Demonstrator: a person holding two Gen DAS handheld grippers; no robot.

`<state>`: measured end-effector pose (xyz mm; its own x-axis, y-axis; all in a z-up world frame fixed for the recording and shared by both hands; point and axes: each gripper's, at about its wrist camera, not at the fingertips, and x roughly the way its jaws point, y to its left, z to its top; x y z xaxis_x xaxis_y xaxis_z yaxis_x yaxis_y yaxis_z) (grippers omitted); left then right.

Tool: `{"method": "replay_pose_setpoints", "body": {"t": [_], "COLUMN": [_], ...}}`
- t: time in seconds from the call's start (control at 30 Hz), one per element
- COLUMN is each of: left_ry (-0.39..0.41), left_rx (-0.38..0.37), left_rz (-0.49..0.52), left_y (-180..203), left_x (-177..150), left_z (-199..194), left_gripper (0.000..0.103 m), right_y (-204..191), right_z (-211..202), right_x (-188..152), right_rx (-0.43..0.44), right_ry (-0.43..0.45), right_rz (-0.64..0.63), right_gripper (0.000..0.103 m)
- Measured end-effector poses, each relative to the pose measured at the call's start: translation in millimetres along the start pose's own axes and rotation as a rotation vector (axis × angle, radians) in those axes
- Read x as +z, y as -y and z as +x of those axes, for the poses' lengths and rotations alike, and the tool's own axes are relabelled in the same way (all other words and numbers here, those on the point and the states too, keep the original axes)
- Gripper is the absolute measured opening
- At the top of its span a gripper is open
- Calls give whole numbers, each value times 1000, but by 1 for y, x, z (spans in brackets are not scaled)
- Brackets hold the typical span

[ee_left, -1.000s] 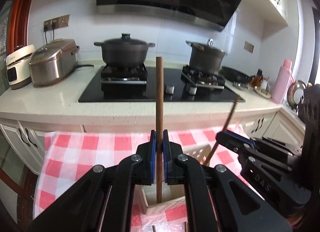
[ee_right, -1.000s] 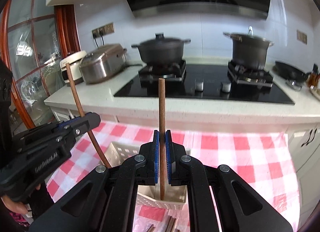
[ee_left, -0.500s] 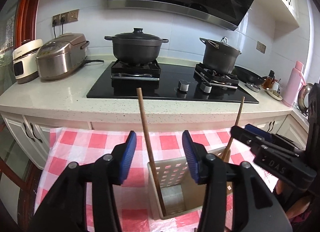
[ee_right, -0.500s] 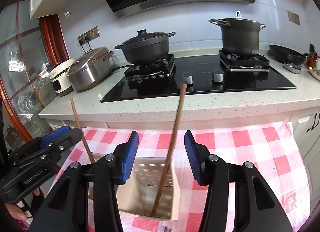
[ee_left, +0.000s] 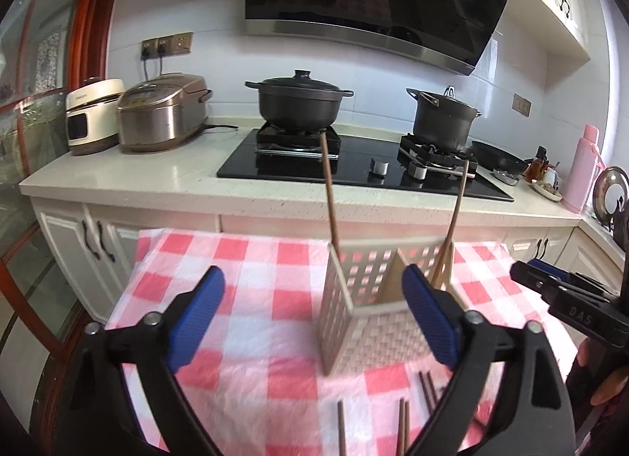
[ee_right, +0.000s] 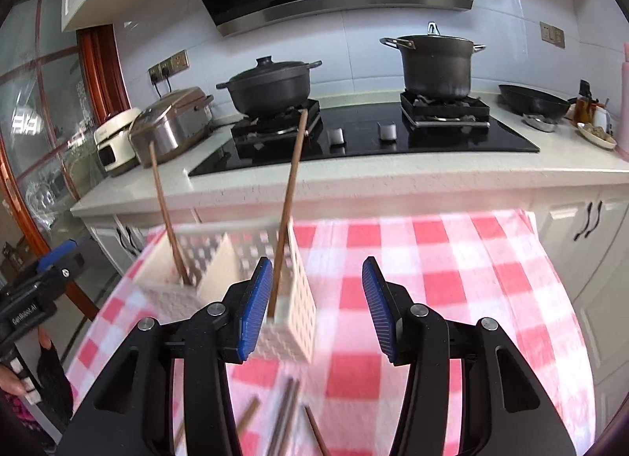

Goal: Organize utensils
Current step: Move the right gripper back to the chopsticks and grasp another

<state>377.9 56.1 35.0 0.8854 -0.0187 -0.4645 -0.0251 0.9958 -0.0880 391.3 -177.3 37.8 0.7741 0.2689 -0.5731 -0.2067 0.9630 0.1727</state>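
1. Left gripper (ee_left: 312,318) spread wide, holds nothing; hangs above the checked tablecloth (ee_left: 243,259).
2. Right gripper (ee_right: 316,306) likewise spread and empty.
3. Two chopsticks (ee_left: 330,200) (ee_left: 456,204) lean in separate compartments of the white basket (ee_left: 365,287), propped by its walls.
4. Loose chopsticks (ee_left: 342,428) lie along the cloth's near edge, likely next.

Both wrist views close above basket (ee_left: 365,291) (ee_right: 236,255), facing stove (ee_left: 354,165); basket shared.
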Motion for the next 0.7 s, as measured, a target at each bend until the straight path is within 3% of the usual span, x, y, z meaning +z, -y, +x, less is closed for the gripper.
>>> {"method": "replay_pose_setpoints", "body": {"t": [0.23, 0.47, 0.7], "left_ry": [-35, -117, -165], "left_rx": [43, 101, 120], "left_rz": [33, 102, 104], "left_y": [-1, -2, -8], "left_x": [-50, -98, -125], "left_z": [-17, -11, -4], "left_gripper": [98, 98, 98], "right_y": [1, 2, 2], "right_z": [-17, -5, 5], "right_x": [-51, -104, -128], "right_rx": [-31, -59, -62], "right_ry": [-40, -163, -227], "right_rz": [-44, -134, -137], "right_gripper": [47, 47, 47]}}
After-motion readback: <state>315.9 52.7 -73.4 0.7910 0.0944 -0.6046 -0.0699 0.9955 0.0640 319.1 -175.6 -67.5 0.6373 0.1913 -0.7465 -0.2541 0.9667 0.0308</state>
